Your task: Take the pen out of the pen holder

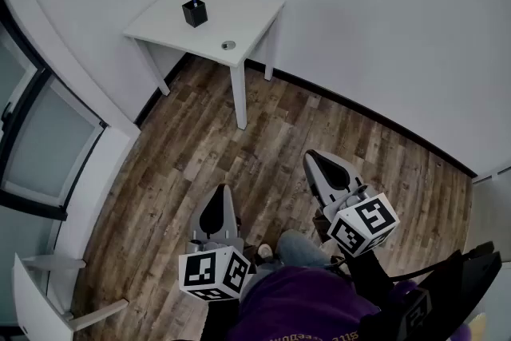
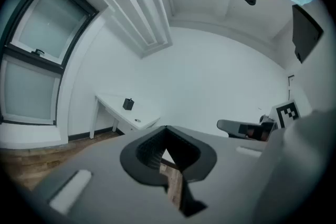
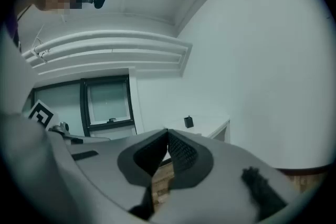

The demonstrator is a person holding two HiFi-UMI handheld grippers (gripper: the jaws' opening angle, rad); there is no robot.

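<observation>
**Both grippers closed and empty, pen holder far ahead**

Left gripper [image 1: 221,192] and right gripper [image 1: 314,159] are side by side over the wood floor [image 1: 200,148], both pointing toward the table. Each has its jaws together at the tips with nothing between them. Well ahead of both, a bit left of the left gripper, a white table [image 1: 247,12] stands by the wall. The black pen holder [image 1: 195,13] stands upright on the table's far part, with the pen [image 1: 195,1] sticking out of it. A small round disc [image 1: 229,45] lies near the table's near edge, apart from the holder.
</observation>
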